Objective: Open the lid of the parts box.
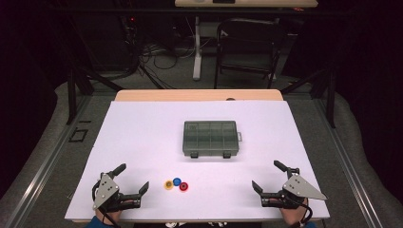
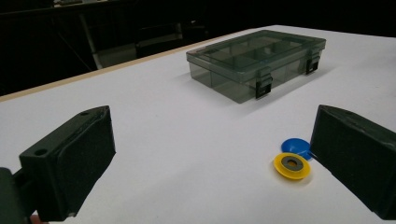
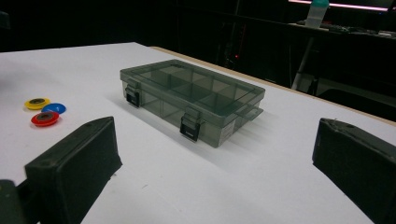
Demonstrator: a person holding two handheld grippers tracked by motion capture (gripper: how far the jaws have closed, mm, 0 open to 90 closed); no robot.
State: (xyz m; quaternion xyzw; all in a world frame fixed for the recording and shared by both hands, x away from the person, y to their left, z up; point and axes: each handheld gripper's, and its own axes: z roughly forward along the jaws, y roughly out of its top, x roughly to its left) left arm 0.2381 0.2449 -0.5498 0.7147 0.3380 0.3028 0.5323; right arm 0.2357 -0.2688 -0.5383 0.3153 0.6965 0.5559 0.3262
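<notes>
Between both grippers, left (image 1: 132,179) and right (image 1: 266,176), jaws spread and empty, three discs (image 1: 176,184) await pickup; unlatching the closed box (image 1: 209,138) likely comes next.

White table (image 1: 142,137): box (image 1: 209,138), 3 discs (image 1: 176,184)

The high view looks forward and down from above the person's side, taking in the whole white bench (image 1: 142,142). Each tool's camera sits low near the bench's front edge, looking between its own jaws across the surface. All three share the grey compartment box (image 1: 209,138) and the coloured discs (image 1: 176,184).
</notes>
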